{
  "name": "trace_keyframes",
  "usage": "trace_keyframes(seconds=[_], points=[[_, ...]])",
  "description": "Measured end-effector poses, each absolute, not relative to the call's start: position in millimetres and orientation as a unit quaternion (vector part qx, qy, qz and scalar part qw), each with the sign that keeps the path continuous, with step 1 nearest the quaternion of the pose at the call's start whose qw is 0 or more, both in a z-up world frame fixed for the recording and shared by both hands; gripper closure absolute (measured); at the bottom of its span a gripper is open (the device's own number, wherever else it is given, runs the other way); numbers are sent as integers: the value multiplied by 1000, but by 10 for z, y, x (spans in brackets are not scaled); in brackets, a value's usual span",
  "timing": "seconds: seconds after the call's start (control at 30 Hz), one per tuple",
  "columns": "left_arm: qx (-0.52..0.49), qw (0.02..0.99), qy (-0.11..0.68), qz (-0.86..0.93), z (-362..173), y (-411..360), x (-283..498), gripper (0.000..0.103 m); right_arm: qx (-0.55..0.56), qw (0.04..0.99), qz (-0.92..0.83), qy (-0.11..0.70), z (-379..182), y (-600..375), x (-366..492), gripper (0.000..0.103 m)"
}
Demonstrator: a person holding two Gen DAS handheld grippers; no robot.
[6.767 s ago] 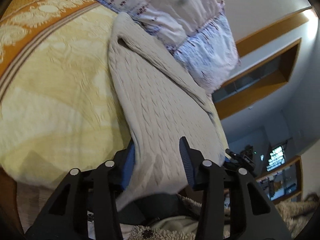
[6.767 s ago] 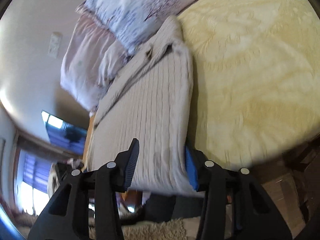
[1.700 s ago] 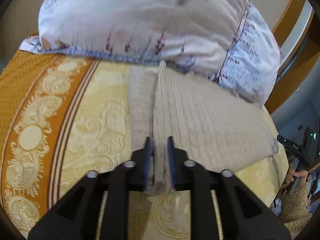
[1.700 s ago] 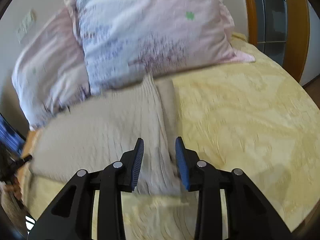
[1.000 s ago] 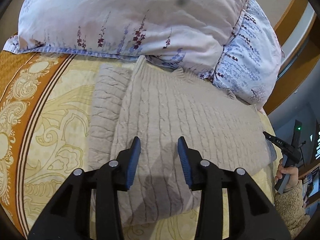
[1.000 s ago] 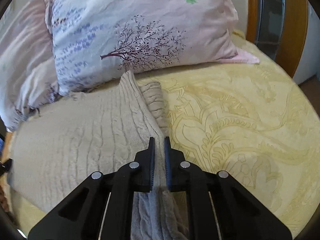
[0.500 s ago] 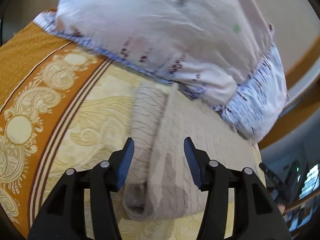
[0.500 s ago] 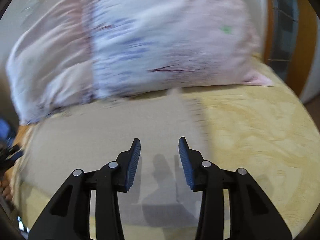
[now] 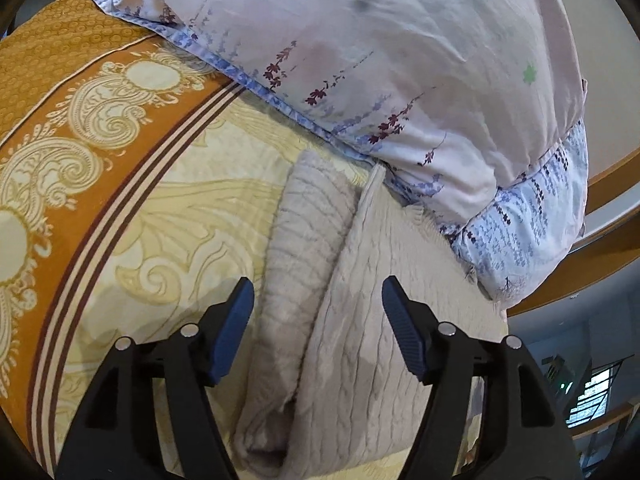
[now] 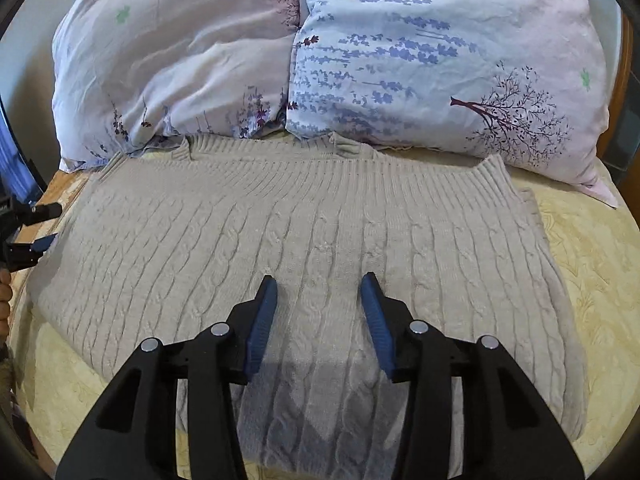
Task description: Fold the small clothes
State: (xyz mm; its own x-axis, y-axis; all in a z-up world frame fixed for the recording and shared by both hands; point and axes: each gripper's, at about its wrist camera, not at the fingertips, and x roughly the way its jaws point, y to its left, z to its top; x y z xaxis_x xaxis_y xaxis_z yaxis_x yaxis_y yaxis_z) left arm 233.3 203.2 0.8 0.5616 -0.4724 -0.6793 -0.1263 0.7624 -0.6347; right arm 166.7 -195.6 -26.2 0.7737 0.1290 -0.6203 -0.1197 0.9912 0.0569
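Note:
A beige cable-knit sweater [image 10: 320,232] lies folded flat on the yellow patterned bedspread [image 10: 592,264], its ribbed edge against the pillows. In the left wrist view the sweater [image 9: 352,352] shows its folded side edge, with a rolled sleeve [image 9: 304,240] along it. My left gripper [image 9: 318,292] hovers over that edge, its jaws opening, nothing pressed between the pads. My right gripper [image 10: 319,288] hangs above the sweater's middle, its jaws also opening and empty. The left gripper [image 10: 28,232] shows at the left edge of the right wrist view.
Two floral pillows [image 10: 440,60] stand along the head of the bed. An orange patterned border [image 9: 72,92] runs along the bedspread's side. A wooden bed frame [image 9: 600,240] and a dim room lie beyond the bed edge.
Both grippers let go of the sweater's edge and opened. The right one swung across over the sweater's middle; the left one rolled and shifted along the folded side edge.

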Motion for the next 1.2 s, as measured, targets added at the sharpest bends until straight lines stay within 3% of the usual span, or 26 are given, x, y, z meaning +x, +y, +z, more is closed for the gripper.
trace_keyframes(seconds=[0.33,0.7,0.8,1.2], points=[[-338,819,451,-109,-7,1925,2462,39,32,940,85,329,-289,-2013,1651,53],[-335,811,469,-105,-64,1747,2520,75,72,935,104,331,-299,-2085,1630,47],[-340,809,466,-114,-6,1737,2513,79,89,932,113,334,-282,-2144,1604,47],[-374,805,403,-221,710,1101,2489,83,151,938,118,290,-99,-2594,1369,47]])
